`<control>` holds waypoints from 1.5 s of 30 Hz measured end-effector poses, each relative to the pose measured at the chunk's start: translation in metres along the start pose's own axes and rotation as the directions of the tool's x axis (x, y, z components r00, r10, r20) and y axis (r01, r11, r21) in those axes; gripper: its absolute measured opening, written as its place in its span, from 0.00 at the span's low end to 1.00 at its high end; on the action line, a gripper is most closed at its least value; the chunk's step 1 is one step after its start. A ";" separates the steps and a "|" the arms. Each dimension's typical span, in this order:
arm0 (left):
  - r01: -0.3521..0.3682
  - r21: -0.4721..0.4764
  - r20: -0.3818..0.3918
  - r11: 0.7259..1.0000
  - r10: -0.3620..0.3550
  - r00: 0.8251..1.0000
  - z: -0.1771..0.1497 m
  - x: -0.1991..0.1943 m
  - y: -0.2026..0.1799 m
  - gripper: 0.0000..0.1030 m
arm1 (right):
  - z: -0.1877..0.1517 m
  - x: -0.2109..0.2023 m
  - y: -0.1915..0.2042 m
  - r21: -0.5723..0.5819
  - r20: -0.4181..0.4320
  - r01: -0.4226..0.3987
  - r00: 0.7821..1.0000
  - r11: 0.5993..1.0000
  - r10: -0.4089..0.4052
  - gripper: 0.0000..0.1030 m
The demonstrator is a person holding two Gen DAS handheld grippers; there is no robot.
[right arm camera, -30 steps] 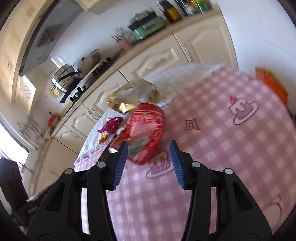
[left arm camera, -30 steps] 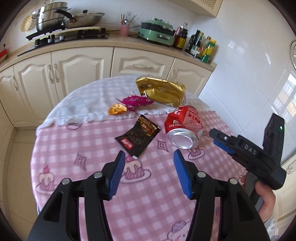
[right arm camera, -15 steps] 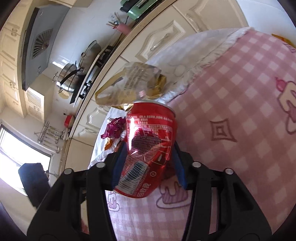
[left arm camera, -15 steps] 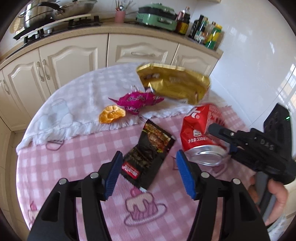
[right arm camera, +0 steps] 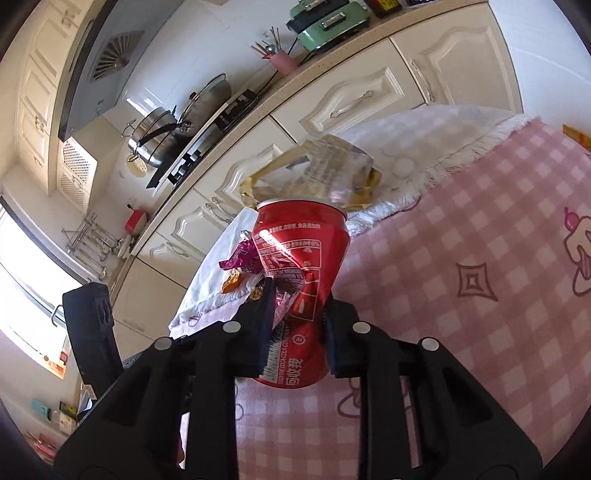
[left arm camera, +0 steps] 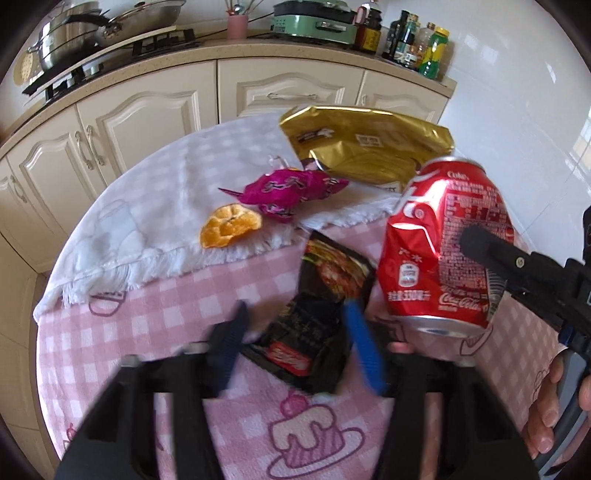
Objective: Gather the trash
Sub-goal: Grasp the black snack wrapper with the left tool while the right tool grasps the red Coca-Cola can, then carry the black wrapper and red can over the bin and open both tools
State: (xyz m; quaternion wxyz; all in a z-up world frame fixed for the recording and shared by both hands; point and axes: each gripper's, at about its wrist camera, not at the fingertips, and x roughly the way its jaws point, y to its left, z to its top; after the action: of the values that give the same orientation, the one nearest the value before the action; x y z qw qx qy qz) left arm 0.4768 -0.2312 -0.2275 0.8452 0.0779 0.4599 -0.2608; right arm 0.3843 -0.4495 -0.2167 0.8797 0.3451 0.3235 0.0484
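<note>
Left wrist view shows a round table [left arm camera: 155,325] with a pink checked cloth printed with cakes, and a white fringed towel [left arm camera: 155,206] laid over its far edge, the side toward the cream kitchen cabinets [left arm camera: 147,107]. On the worktop [left arm camera: 207,51] behind stand steel pots [left arm camera: 62,33], a green electric cooker [left arm camera: 314,22] and bottles [left arm camera: 417,40].

The left gripper [left arm camera: 295,334] points down at the table near its middle, blurred. Its blue pads are spread apart, one on each side of a black snack wrapper [left arm camera: 314,325] which lies flat on the pink cloth; they do not visibly touch it.

The right gripper [right arm camera: 297,325] comes in from the right side, held in the person's hand [left arm camera: 554,398]. It is pinched on a dented red Coca-Cola can [right arm camera: 299,277], and the jaws press the lower half of its body. The can is tilted, base toward the camera. Whether it is off the cloth or resting on it, I cannot tell. On it "Coke", "Coca-Cola" and "THE COCA-COLA COMPANY" can be read, with Chinese print too small to read.

A gold foil bag [left arm camera: 365,144] lies at the far edge on the towel, just behind the can. Beside it on the towel are a crumpled magenta candy wrapper [left arm camera: 288,192] and, nearer the left, an orange peel [left arm camera: 229,229].
</note>
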 end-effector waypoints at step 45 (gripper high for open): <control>-0.131 -0.547 0.112 0.827 0.228 0.967 -0.293 -0.210 0.295 0.02 | -0.274 0.143 0.331 -0.424 -0.446 -0.299 0.890 0.855 0.091 0.19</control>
State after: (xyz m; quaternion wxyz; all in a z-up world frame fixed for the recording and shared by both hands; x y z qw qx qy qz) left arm 0.3198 0.2066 -0.2530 0.8905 -0.1408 0.4300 -0.0469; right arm 0.3768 0.0027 -0.2333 0.8396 0.1290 0.4410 0.2897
